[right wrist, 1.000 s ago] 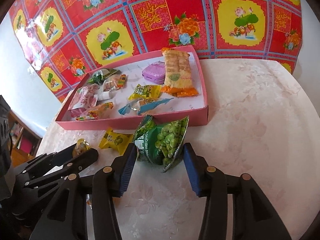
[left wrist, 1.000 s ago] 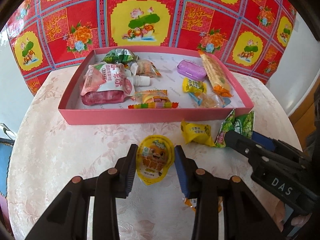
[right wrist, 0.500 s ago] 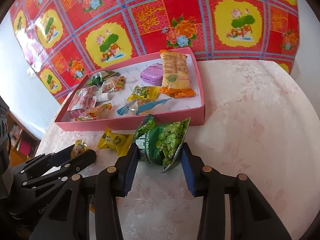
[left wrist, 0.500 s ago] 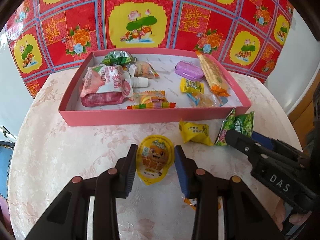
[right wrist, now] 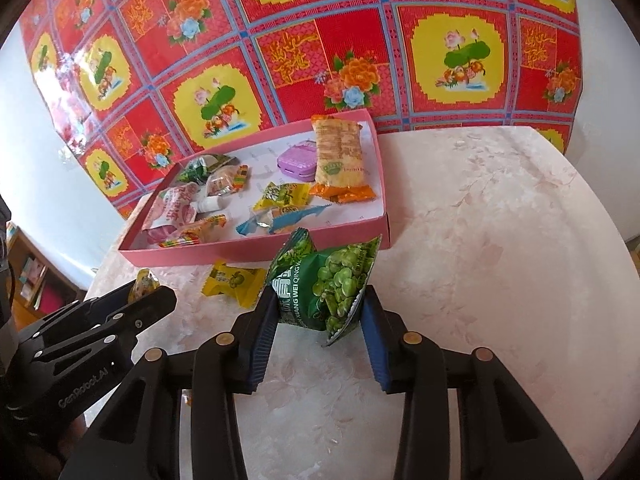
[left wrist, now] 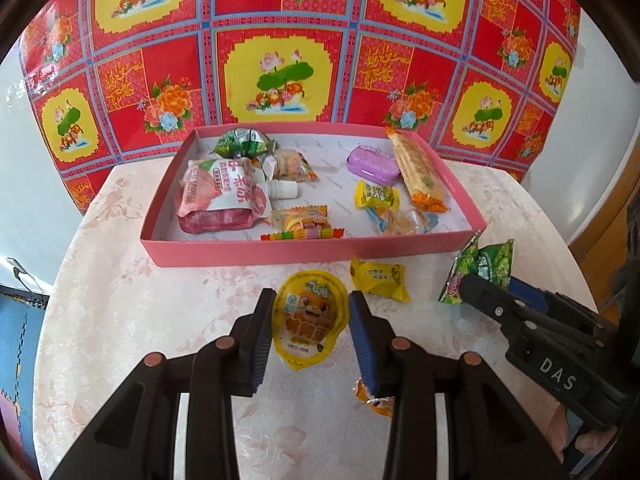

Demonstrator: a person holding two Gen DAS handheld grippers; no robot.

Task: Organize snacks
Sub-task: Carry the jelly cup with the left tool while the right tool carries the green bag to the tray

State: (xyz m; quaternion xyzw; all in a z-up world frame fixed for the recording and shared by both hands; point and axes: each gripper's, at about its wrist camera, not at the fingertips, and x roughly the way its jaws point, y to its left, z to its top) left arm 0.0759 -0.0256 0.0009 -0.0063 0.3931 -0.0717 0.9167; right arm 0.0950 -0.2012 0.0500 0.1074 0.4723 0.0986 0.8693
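Gripping, left tongs: left gripper closed on the yellow jelly cup, both blue pads pressed to its sides, cup lifted clear of the table by the look of it, though height above the cloth hard to judge.
Gripping, right tongs: right gripper narrowed onto the green pea packet, left pad against the bag's side, right pad at its crimped edge, jaws only part-way in because of the bag's bulk.
Jelly cup place: in front of the pink box, just short of its near wall, outside it.
Pea packet place: near the box's right front corner, outside it, standing tilted between the pads.
Loose on the table: yellow candy lying between the two grippers, near the box's front wall; small orange wrapper partly hidden under the left gripper's right finger.
Inside the box: pink pouch at the left, green foil packet behind it, striped candy strip by the front wall, purple case and long wafer pack at the right.
Behind: red and yellow flowered cloth hung upright past the table's far edge.
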